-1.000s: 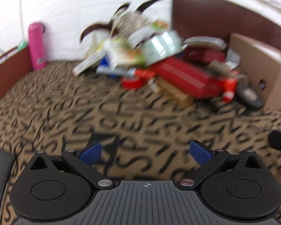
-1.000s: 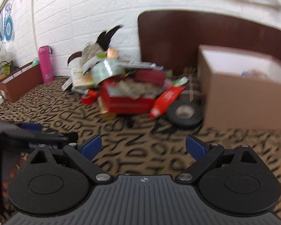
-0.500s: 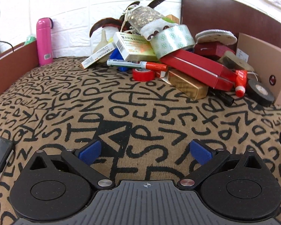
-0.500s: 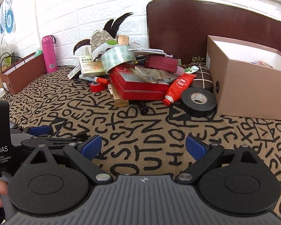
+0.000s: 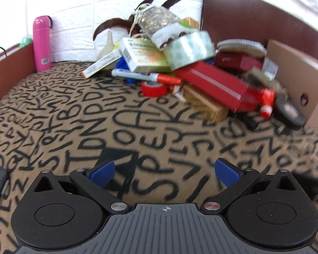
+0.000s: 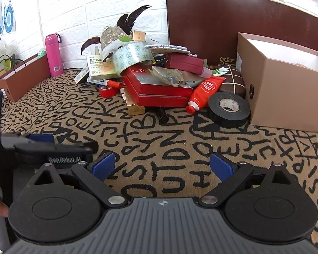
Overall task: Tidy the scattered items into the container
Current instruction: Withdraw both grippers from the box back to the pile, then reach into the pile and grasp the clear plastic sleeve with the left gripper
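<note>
A heap of scattered items lies at the back of the letter-patterned cloth: a red box (image 6: 159, 89), a red tube (image 6: 205, 91), a black tape roll (image 6: 229, 108), a clear patterned tape roll (image 6: 133, 57), a small red tape roll (image 6: 107, 92), a marker (image 5: 146, 76), a medicine box (image 5: 144, 57) and a gold box (image 5: 203, 103). The open cardboard box (image 6: 286, 80) stands to the heap's right. My left gripper (image 5: 163, 172) is open and empty, well short of the heap. My right gripper (image 6: 162, 166) is open and empty, facing the heap; the left gripper (image 6: 42, 144) shows at its left.
A pink bottle (image 6: 53, 55) stands by the white brick wall. A brown tray (image 6: 23, 78) sits at the far left. A dark brown board (image 6: 222, 21) leans behind the heap. Patterned cloth (image 6: 169, 144) stretches between the grippers and the heap.
Both grippers stay open and empty. The left view has crept closer to the heap and is blurred again. The right view has moved slightly forward.
</note>
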`<state>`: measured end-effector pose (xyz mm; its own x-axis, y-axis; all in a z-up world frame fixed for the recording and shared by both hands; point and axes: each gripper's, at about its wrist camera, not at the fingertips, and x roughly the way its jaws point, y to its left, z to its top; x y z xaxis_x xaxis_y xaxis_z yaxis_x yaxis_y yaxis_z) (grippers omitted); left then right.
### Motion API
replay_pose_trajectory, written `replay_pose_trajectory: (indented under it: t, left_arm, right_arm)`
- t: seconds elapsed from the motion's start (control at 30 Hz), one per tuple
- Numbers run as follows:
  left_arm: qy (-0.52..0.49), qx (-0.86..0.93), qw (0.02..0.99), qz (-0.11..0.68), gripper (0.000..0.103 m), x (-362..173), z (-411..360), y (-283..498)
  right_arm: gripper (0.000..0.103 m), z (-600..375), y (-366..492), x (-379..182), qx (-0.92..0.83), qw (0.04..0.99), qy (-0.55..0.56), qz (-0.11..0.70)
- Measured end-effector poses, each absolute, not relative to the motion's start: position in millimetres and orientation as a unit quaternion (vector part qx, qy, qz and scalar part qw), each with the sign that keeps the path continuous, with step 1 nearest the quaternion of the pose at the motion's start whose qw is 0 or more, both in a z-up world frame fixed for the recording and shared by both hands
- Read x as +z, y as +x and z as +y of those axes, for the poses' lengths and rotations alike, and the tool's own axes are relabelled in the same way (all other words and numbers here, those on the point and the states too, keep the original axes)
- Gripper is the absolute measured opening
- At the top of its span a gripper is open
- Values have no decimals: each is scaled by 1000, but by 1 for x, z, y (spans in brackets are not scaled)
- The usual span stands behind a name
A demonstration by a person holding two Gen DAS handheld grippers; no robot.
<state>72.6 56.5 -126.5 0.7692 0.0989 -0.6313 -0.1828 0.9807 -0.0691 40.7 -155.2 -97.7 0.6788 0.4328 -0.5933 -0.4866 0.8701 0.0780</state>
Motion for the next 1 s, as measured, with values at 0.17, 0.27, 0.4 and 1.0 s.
replay_pose_trajectory:
  t: [0.17, 0.27, 0.4, 1.0]
  left_arm:
    - [-82, 49, 943, 319, 103, -109, 60, 96]
    - [-68, 30, 950, 303, 103, -98, 55, 112]
    - [-62, -9, 951, 303, 97, -90, 46, 137]
    - [-47, -89, 941, 322, 93, -99, 30, 212]
  right_arm:
    - [96, -147, 53, -101, 251, 919, -58, 299]
    - [95, -140, 64, -102, 253, 919, -61, 297]
    - [93, -130, 84, -101, 258, 919, -62, 291]
    - [103, -101, 182, -113, 333, 900, -50, 276]
